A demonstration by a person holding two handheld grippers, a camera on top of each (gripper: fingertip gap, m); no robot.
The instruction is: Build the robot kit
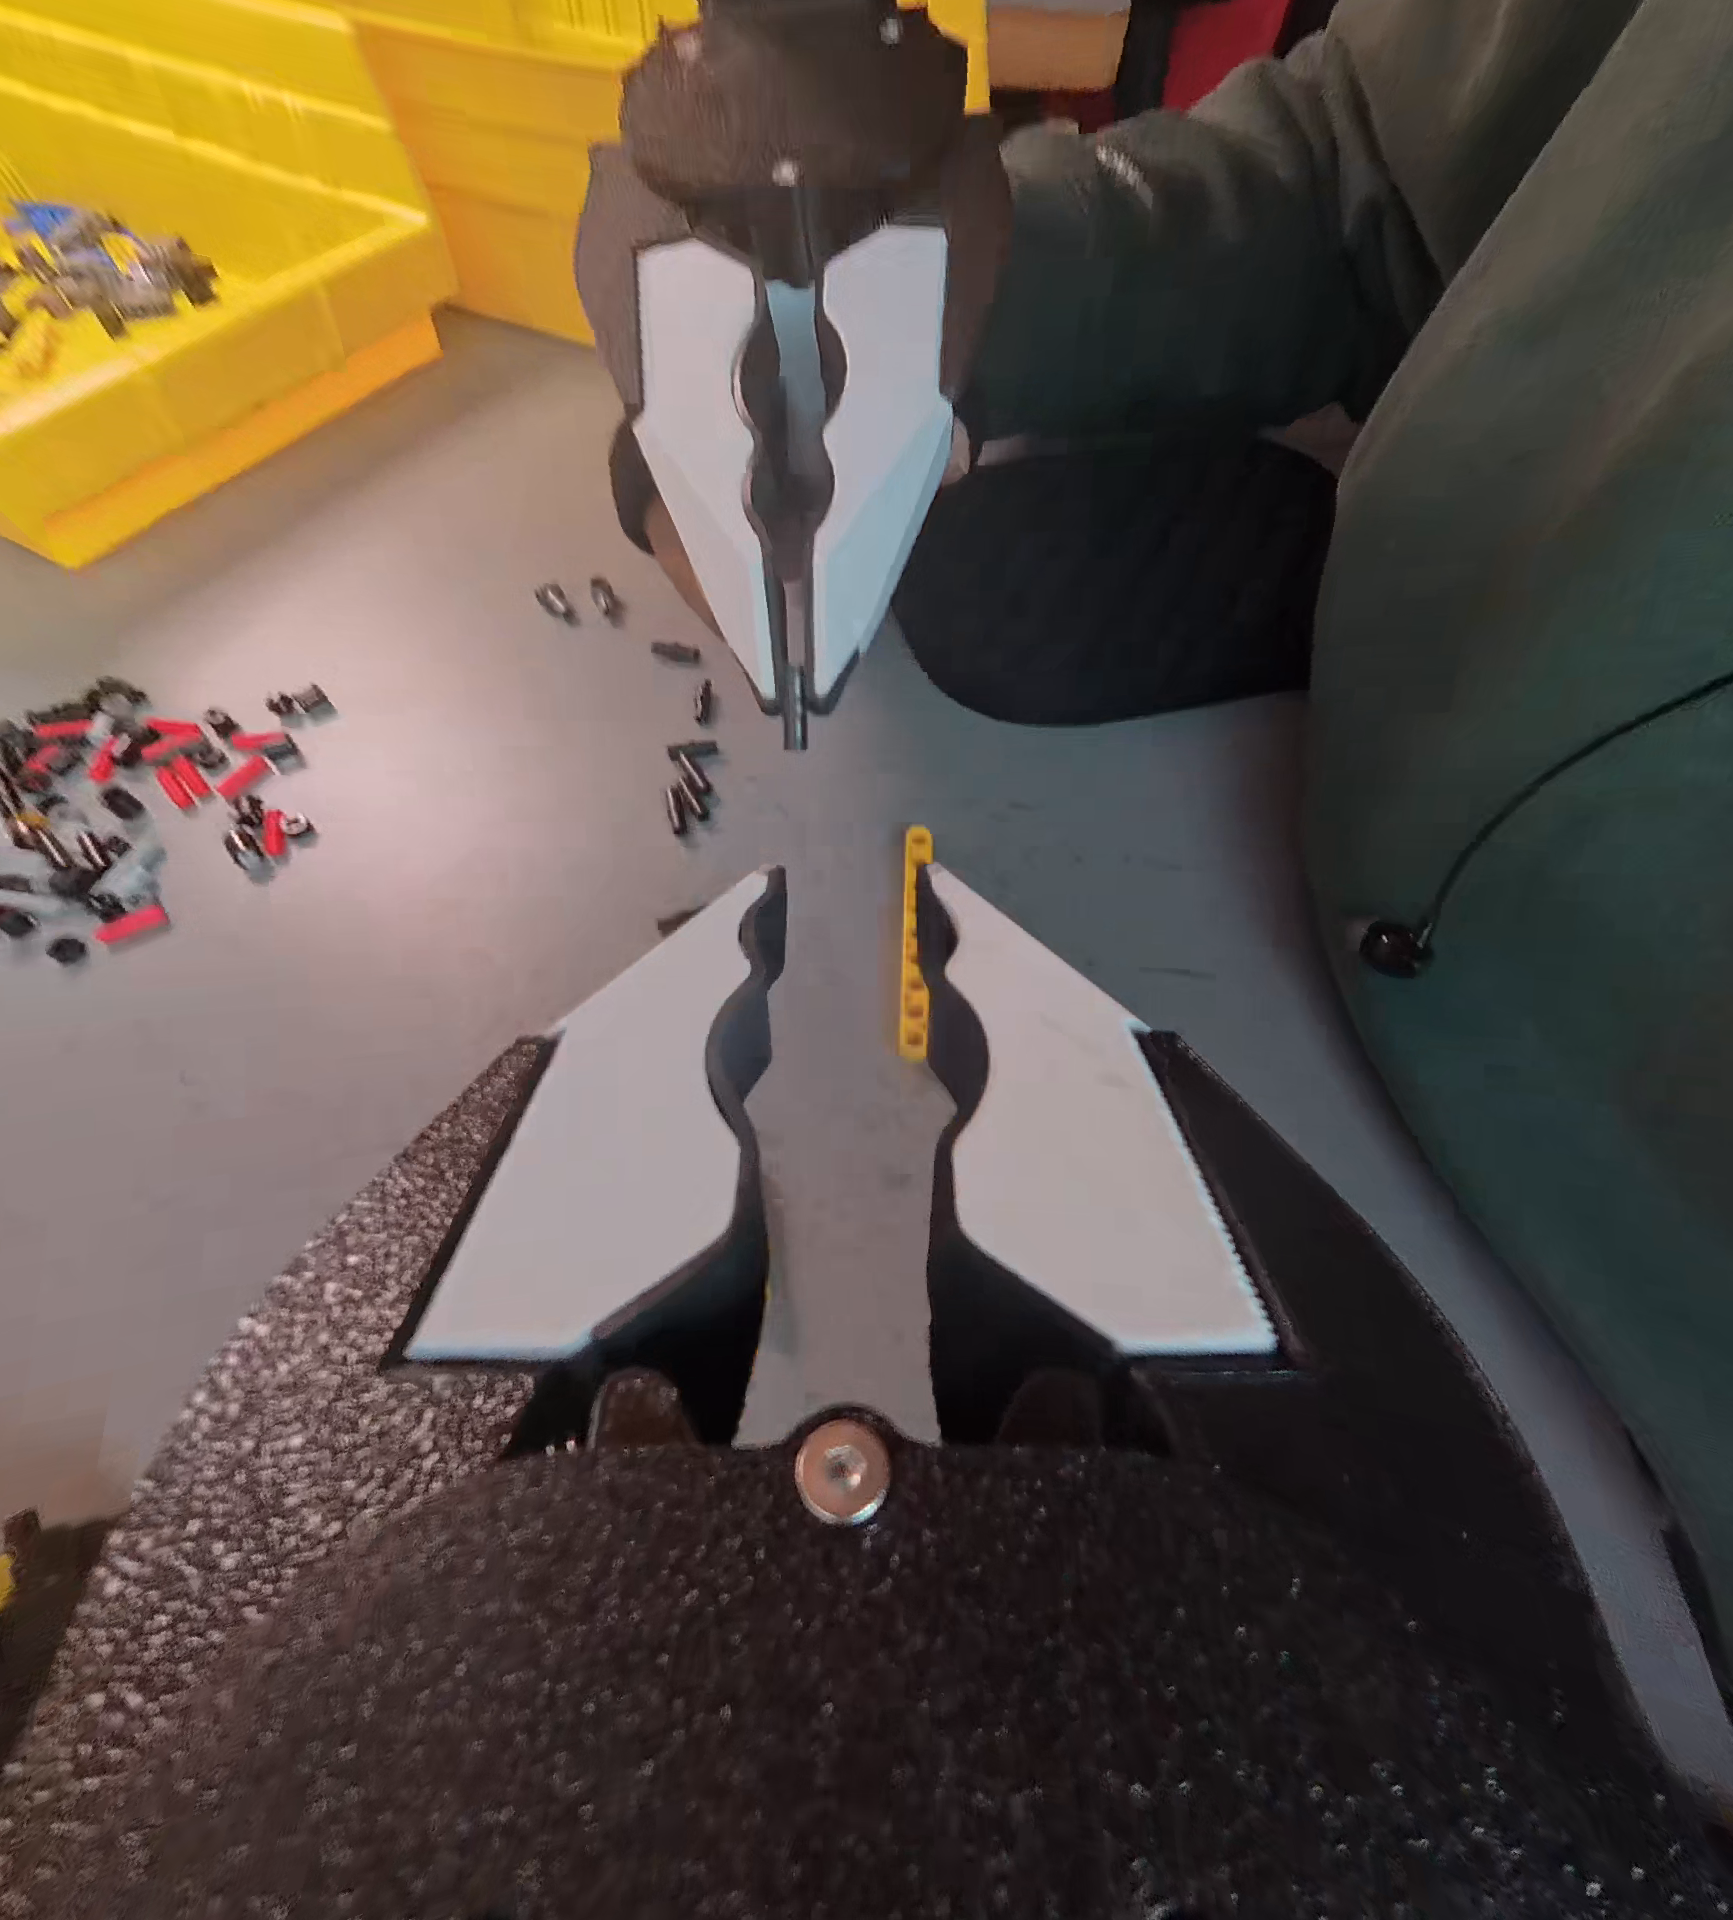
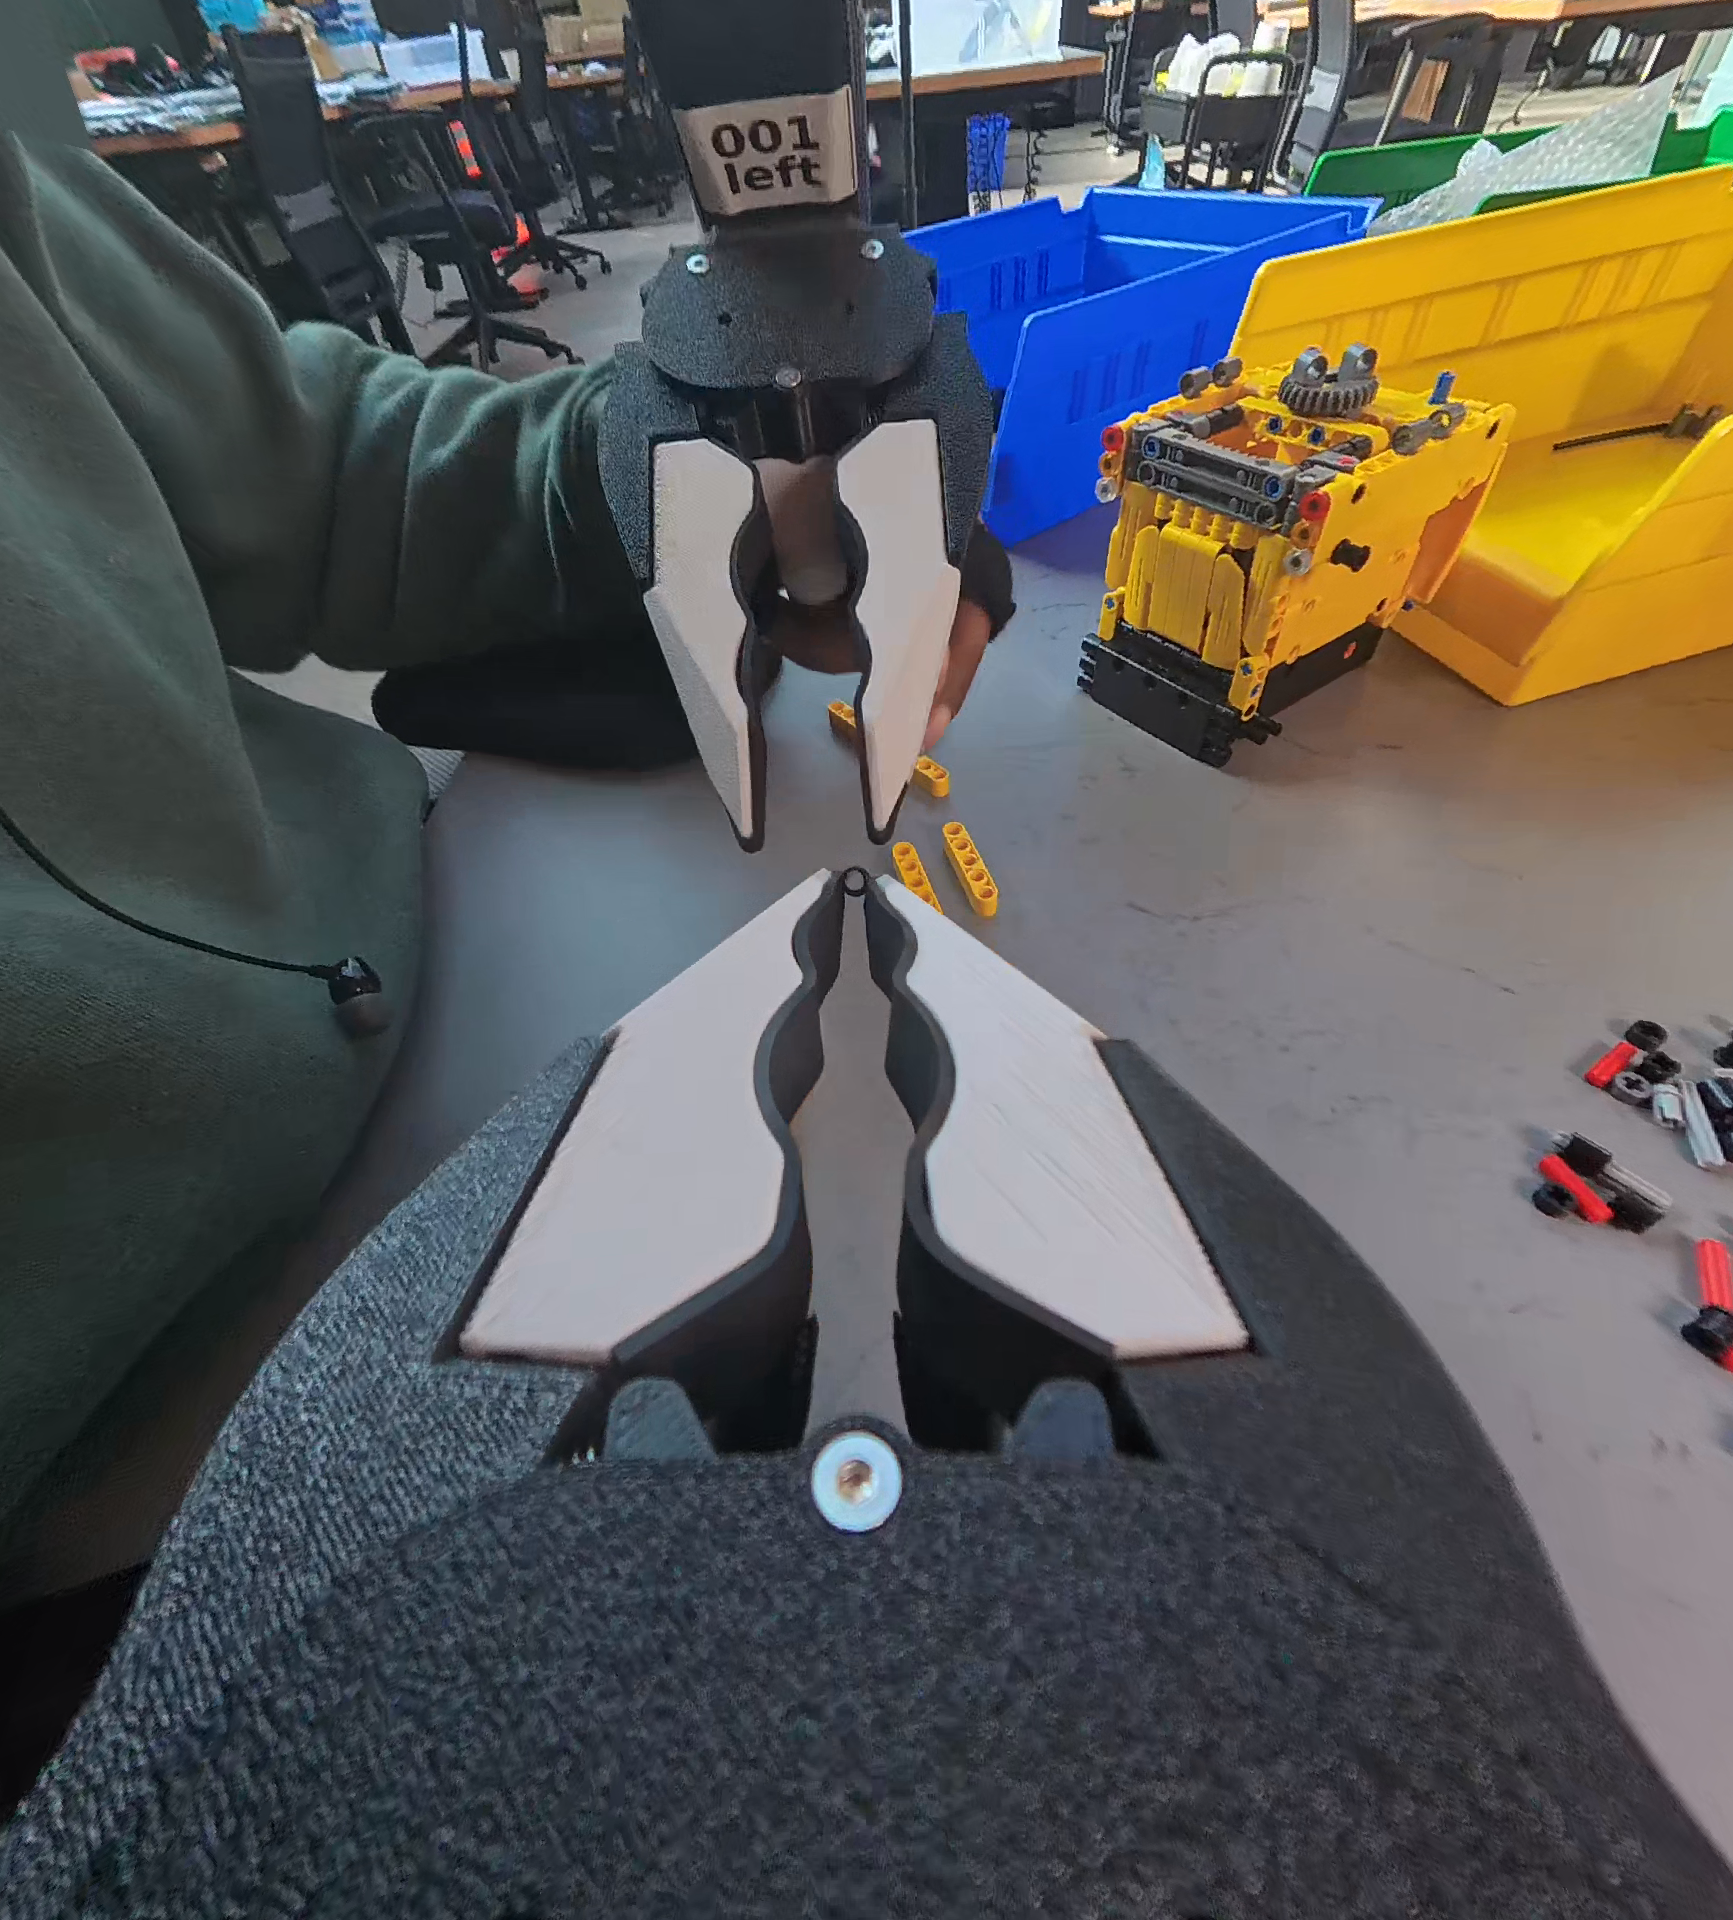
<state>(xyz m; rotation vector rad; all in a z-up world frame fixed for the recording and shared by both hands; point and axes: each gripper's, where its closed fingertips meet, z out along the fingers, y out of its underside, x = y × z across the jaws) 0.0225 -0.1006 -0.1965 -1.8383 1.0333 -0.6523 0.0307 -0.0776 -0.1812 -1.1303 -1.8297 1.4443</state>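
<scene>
Pinching a small black pin (image 2: 855, 883), right gripper (image 2: 855, 885) faces open, empty left gripper (image 1: 849, 873).

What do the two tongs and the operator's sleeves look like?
Both tongs, left and right, have white wedge fingers with wavy black inner pads on speckled black bodies, with a silver screw at the base. The left carries a white label. The sleeves are dark green, and a thin black cord crosses the jacket.

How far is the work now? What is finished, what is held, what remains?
Partly built: the yellow model stands assembled. In hand: the right gripper pinches a small black pin; the left gripper is open and empty. Remaining: yellow beams and red-black pieces lie loose.
</scene>
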